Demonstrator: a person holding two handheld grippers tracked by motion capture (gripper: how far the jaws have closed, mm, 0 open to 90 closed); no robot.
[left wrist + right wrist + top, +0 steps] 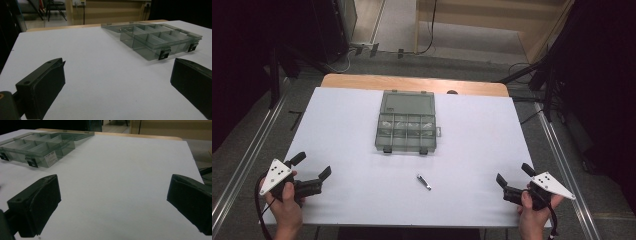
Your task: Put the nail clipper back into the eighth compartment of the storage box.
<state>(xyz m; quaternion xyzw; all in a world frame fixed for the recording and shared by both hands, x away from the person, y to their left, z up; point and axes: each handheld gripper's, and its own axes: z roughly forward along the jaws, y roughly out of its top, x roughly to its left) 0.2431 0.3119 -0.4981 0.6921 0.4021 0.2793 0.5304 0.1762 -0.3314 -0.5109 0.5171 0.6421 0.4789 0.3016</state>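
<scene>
A clear grey compartment box (407, 122) lies open at the middle back of the white table, its lid laid flat behind it; it also shows far right in the left gripper view as the box (160, 38) and far left in the right gripper view as the box (37, 145). A small metal tool (424, 181) lies in front of the box. My left gripper (314, 166) rests open at the front left corner. My right gripper (514, 174) is open at the front right corner. Nothing sits between either pair of jaws.
The white sheet (362, 150) covers most of a wooden tabletop (412, 82). Metal rails (247, 155) run along both sides of the table. Cables and dark stands occupy the floor behind.
</scene>
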